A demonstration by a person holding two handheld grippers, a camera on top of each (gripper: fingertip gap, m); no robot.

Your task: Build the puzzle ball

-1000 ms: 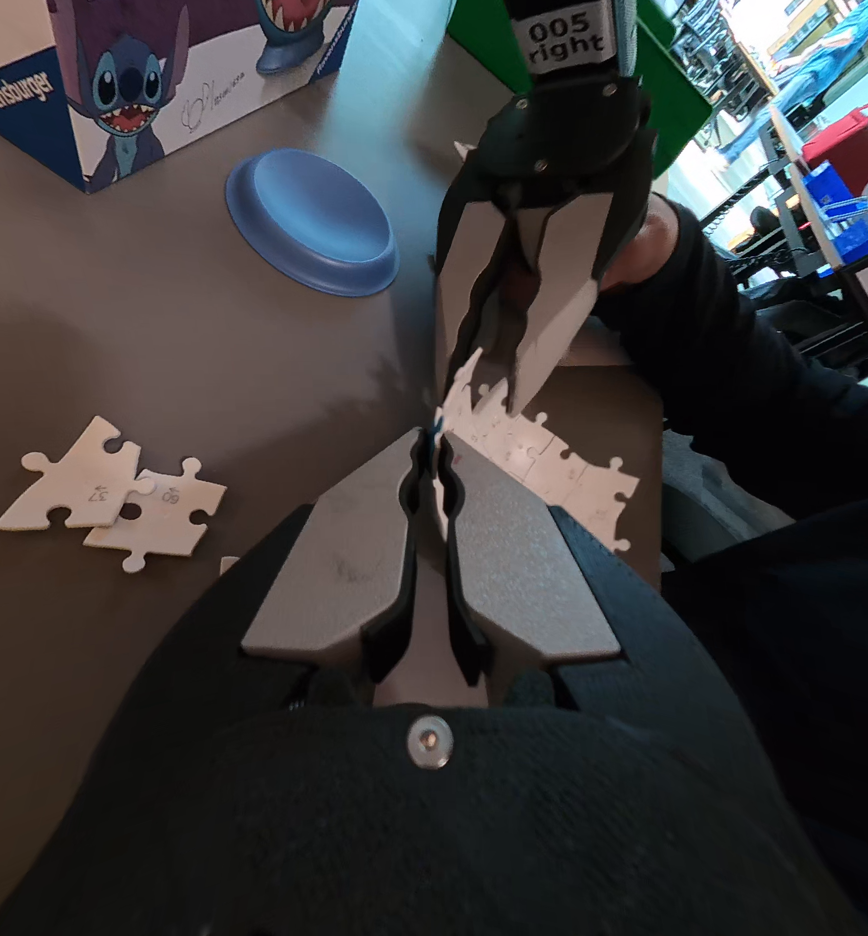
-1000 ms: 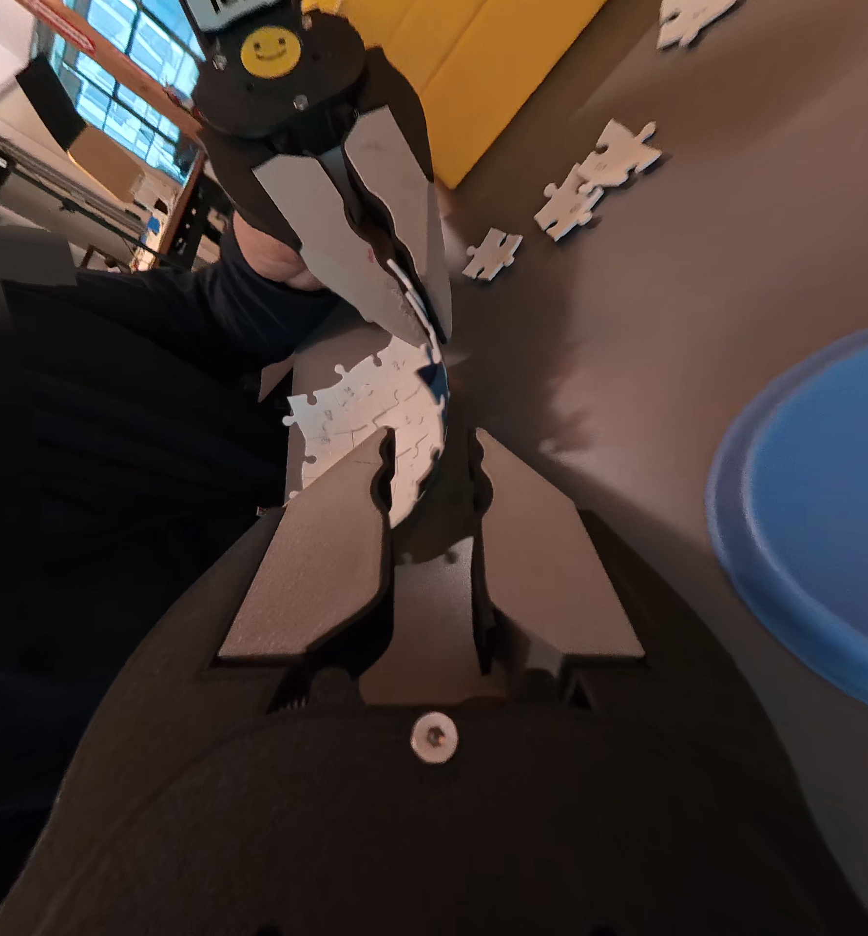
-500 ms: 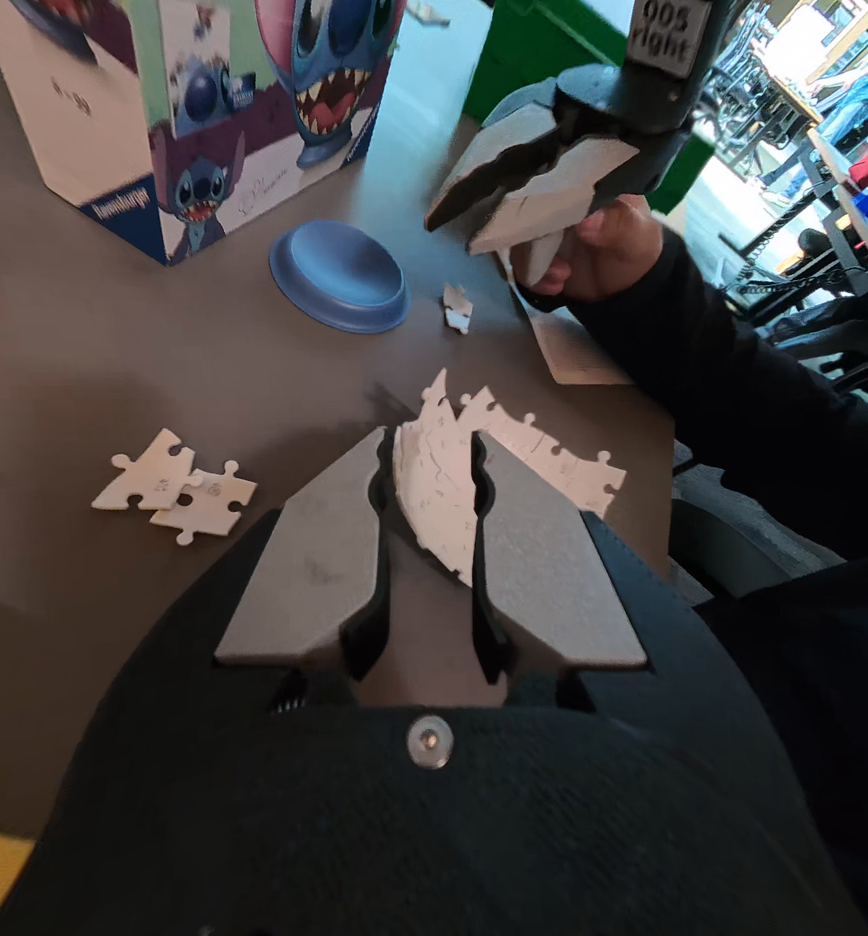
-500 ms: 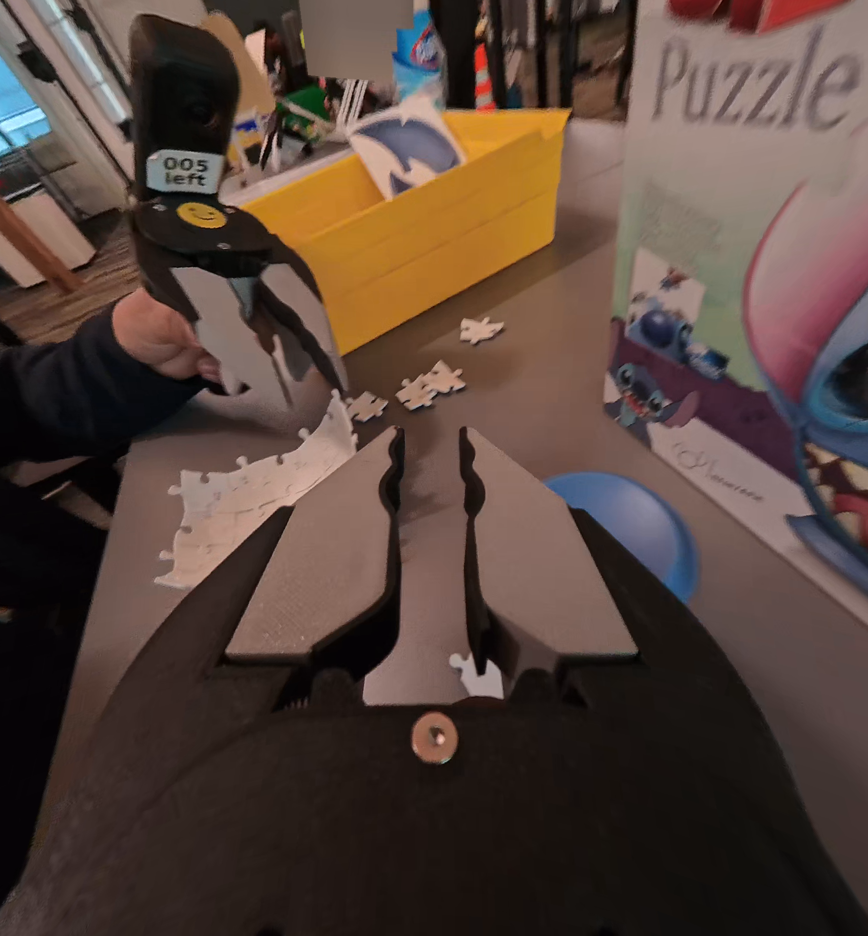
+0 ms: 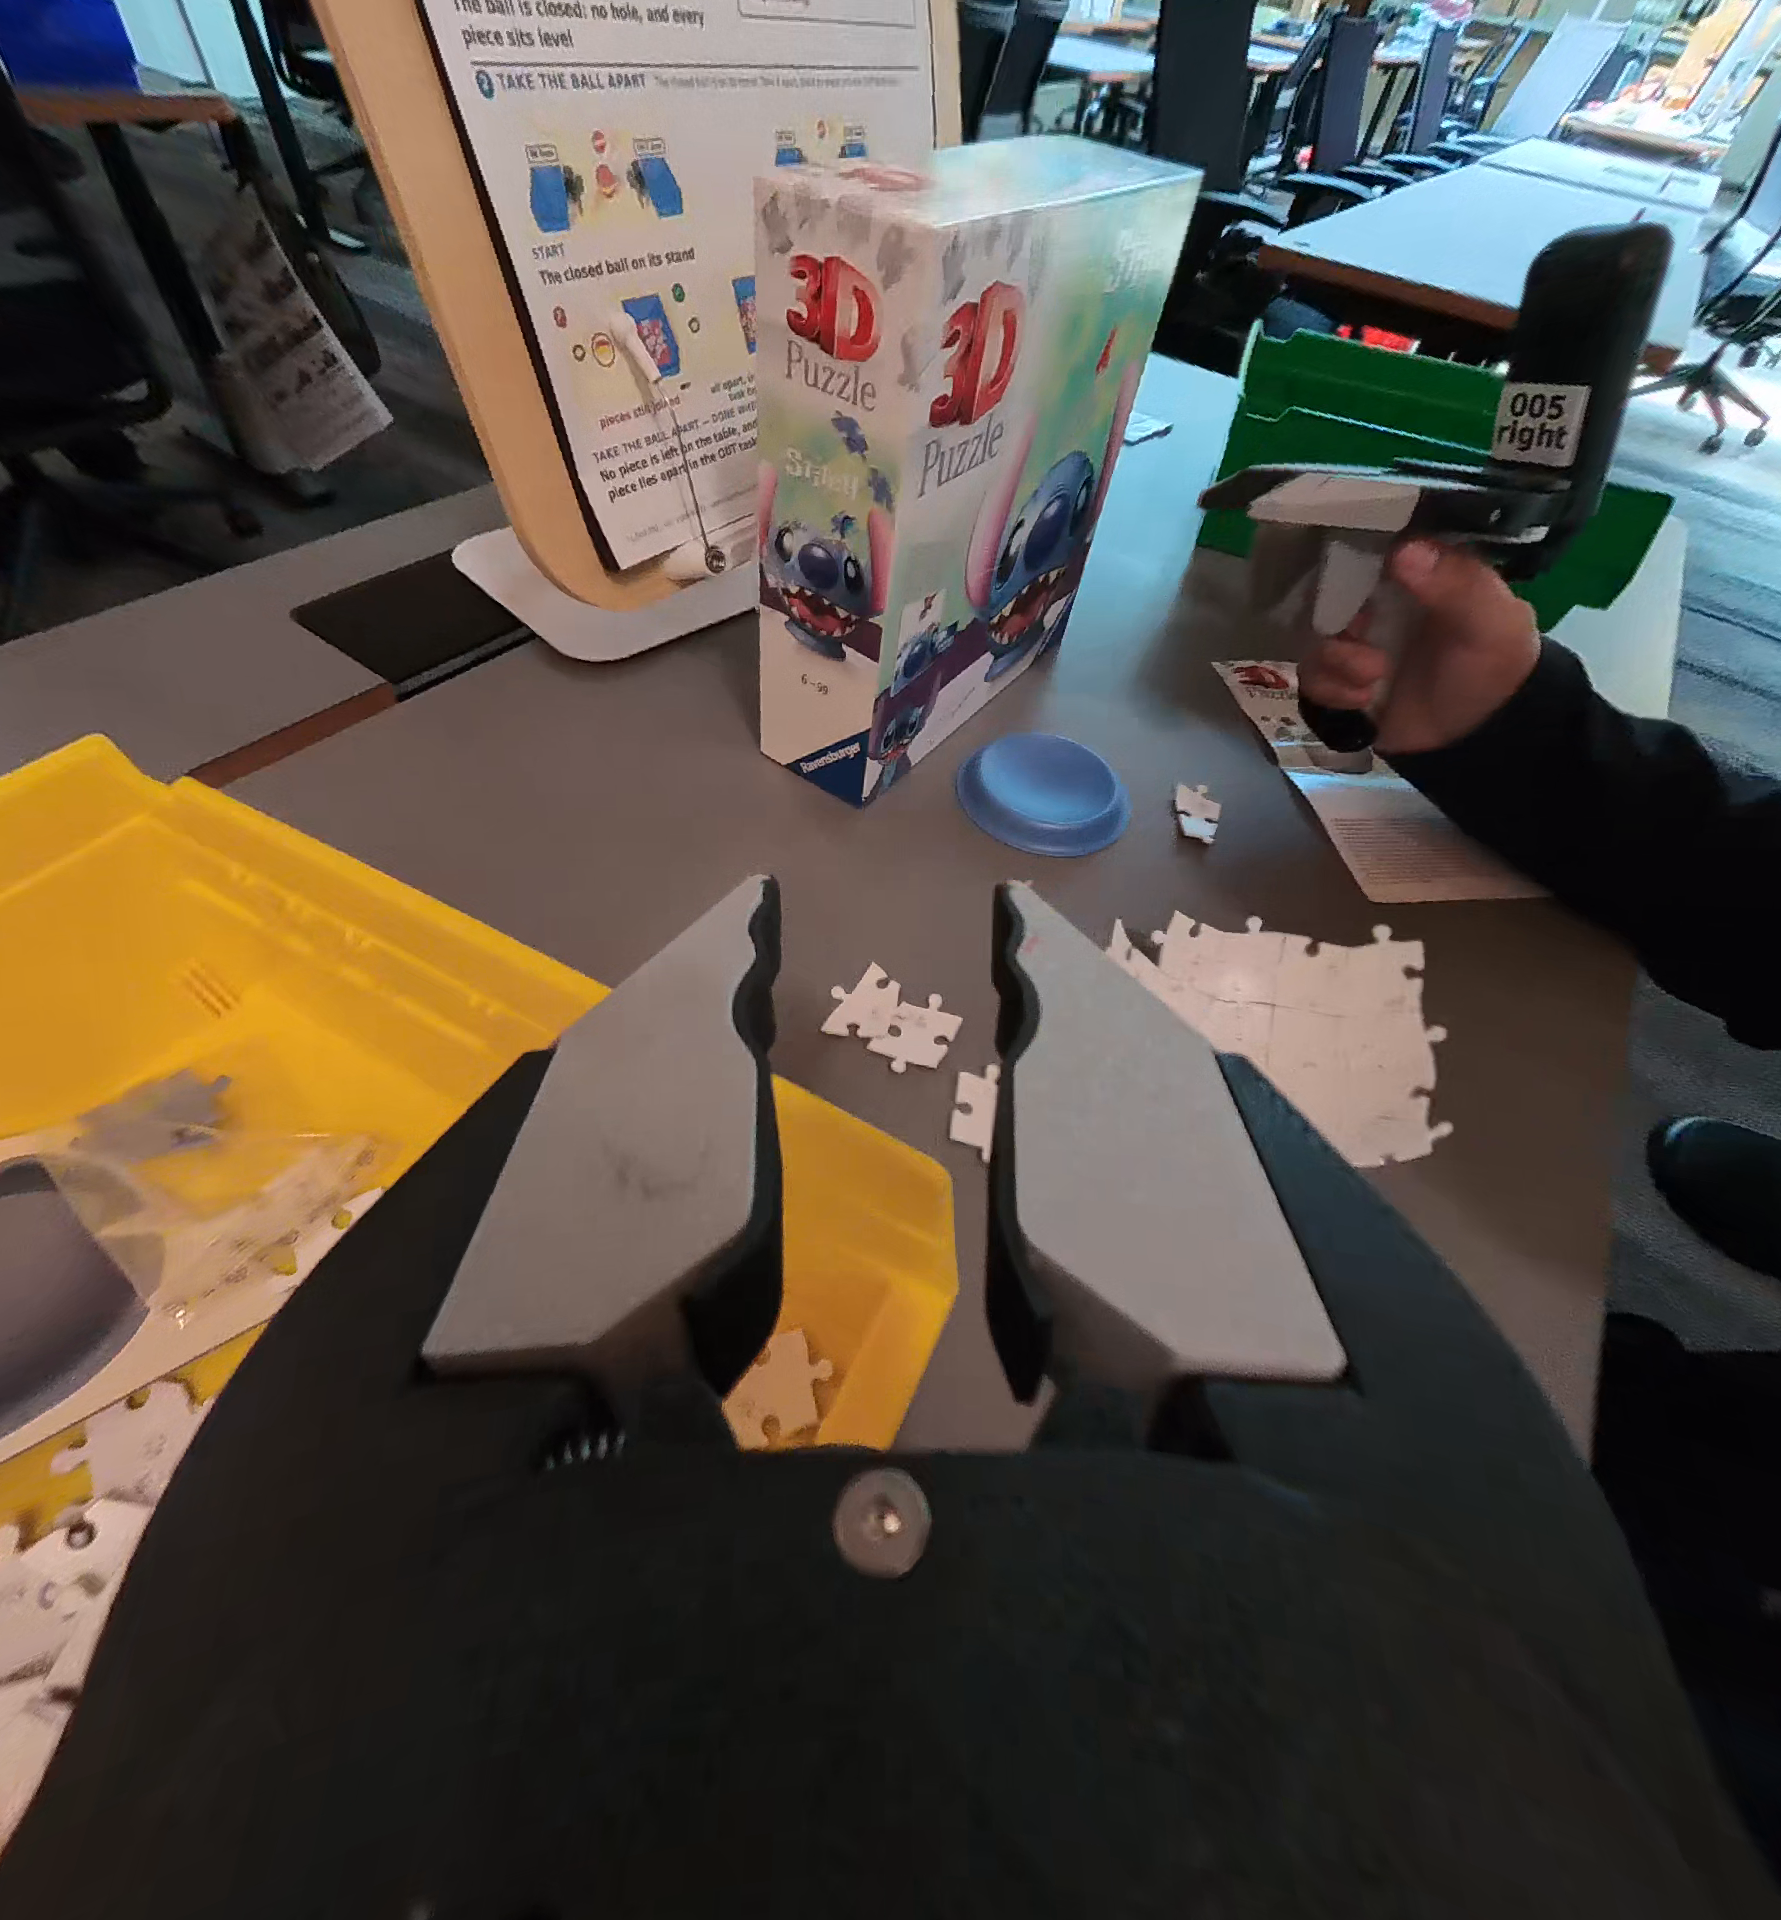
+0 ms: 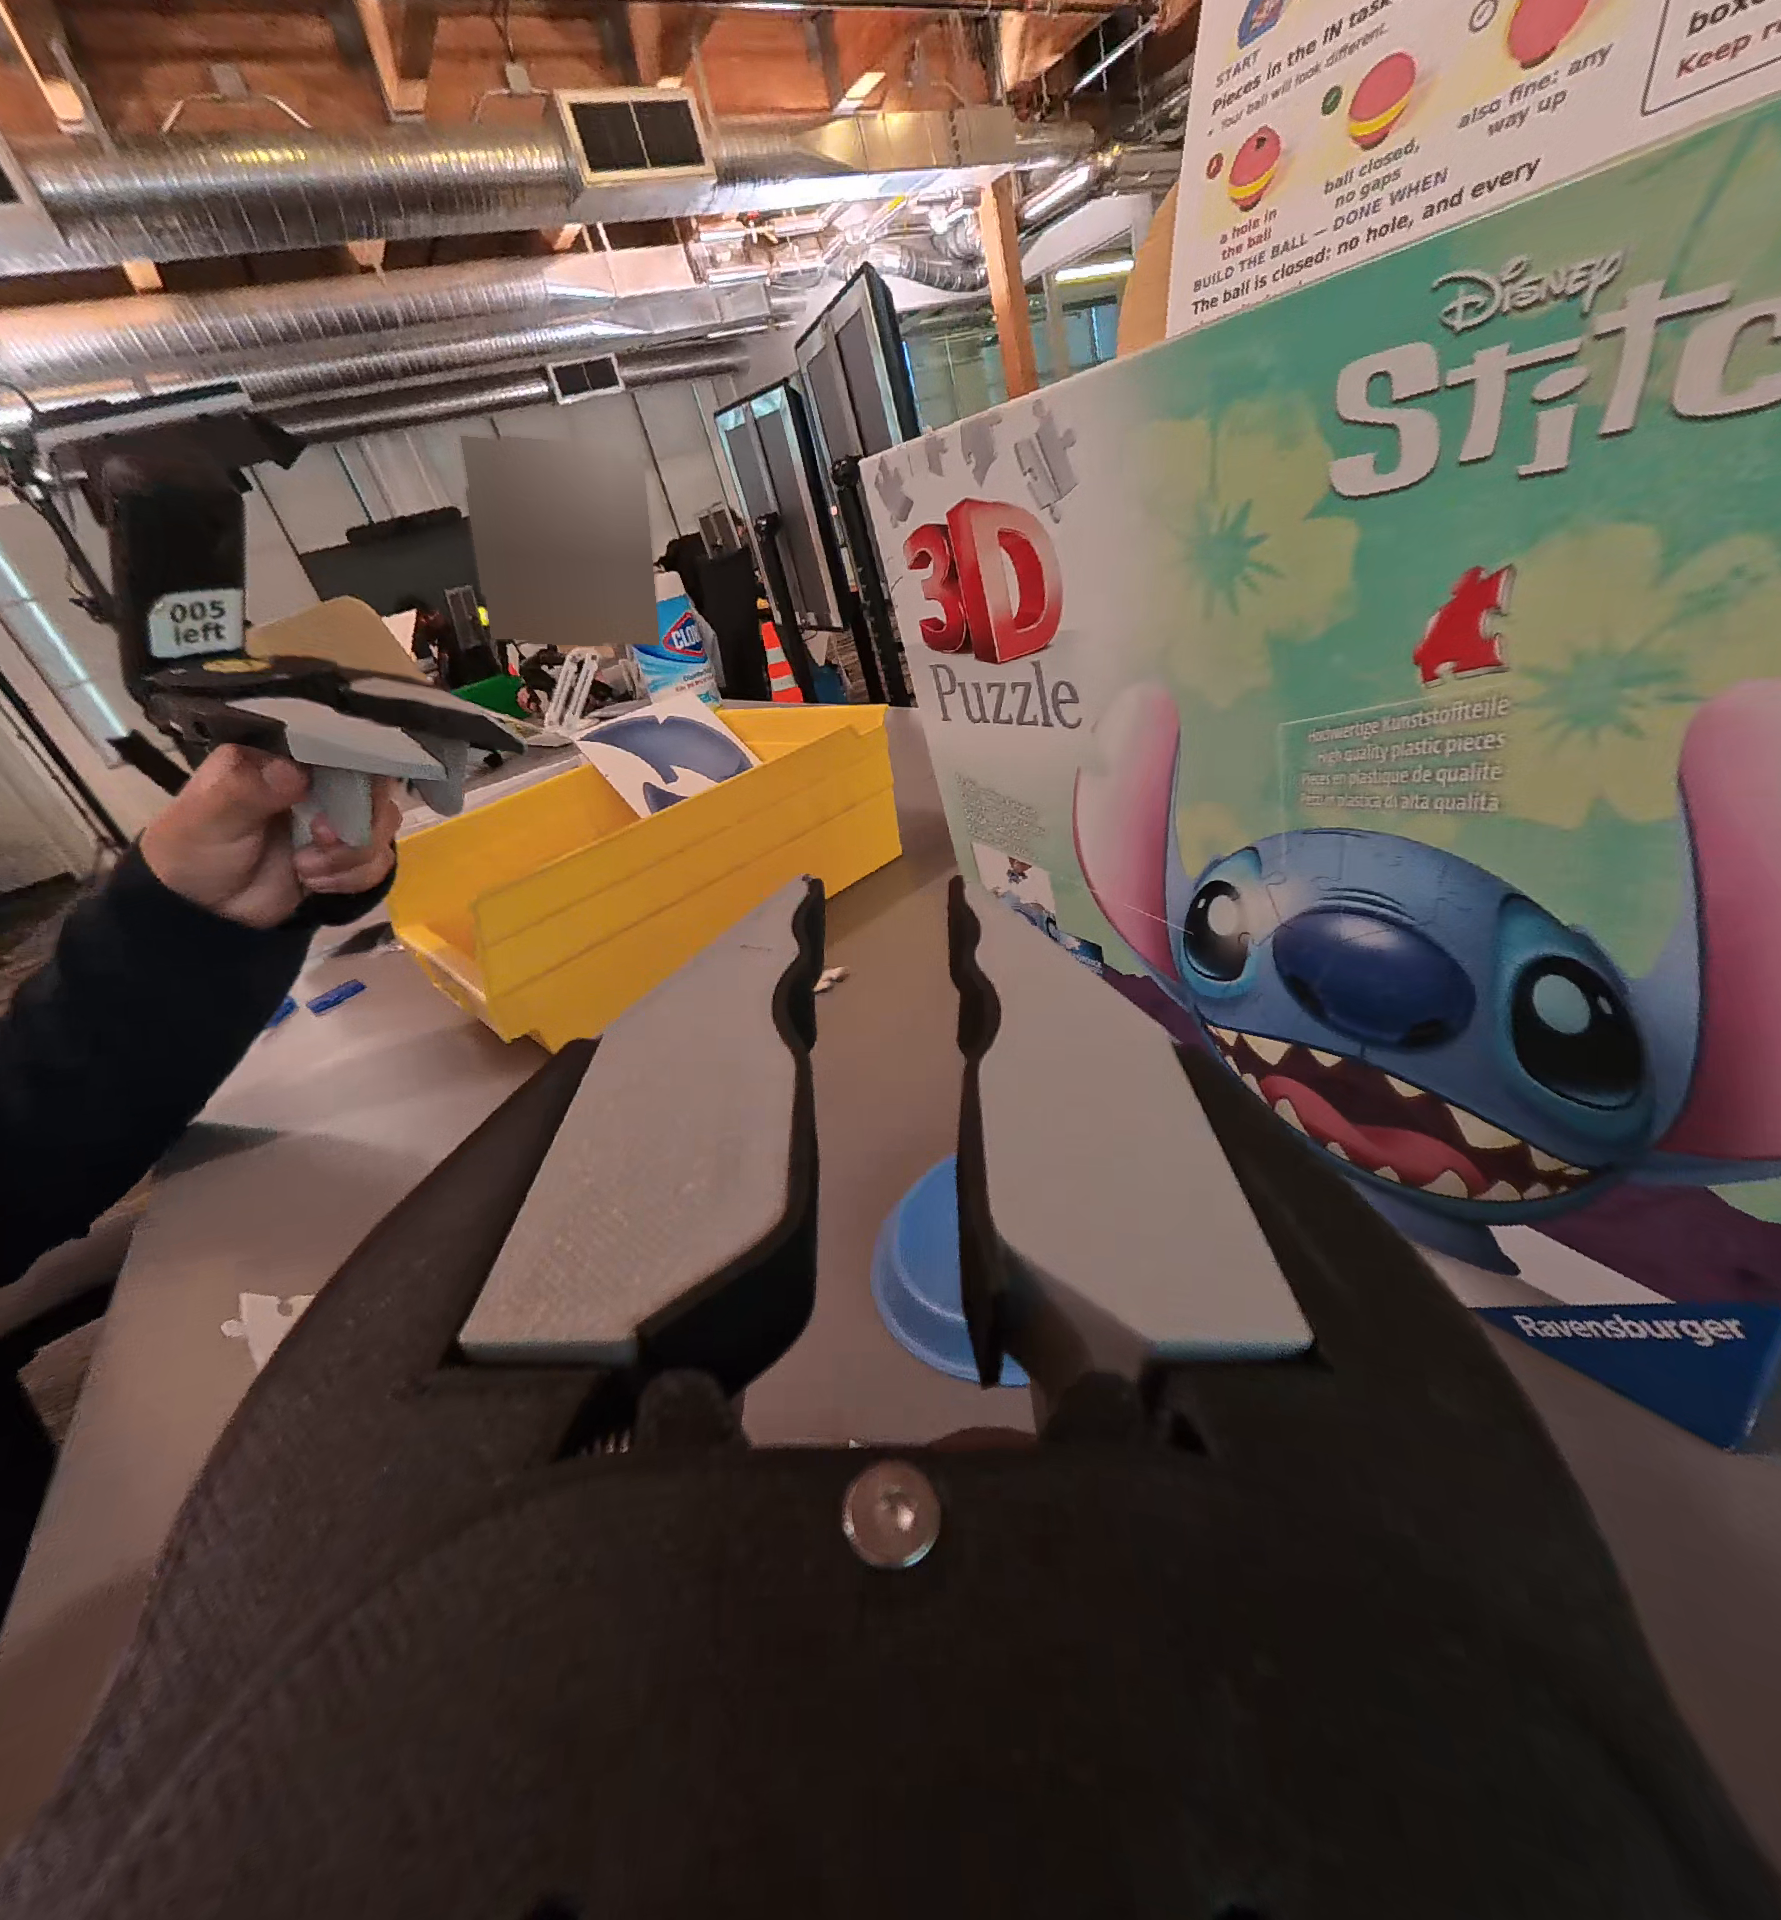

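Observation:
A white patch of joined puzzle pieces lies face down on the grey table, just right of my left gripper. That gripper is open, empty and held above the table. Two joined pieces and a single piece lie between and below its fingers. The blue round stand sits by the puzzle box, with a small piece beside it. My right gripper is open, empty, held level above the stand. It also shows in the left wrist view.
A yellow bin with loose pieces and a plastic bag stands at the left, also in the right wrist view. A green bin, a paper leaflet and an instruction board stand around. The other gripper hovers left. My right fingertips sit around 25 cm from my left ones.
My left gripper opened and let go of the joined patch, which now lies flat on the table. Both grippers rose and pulled apart from each other.

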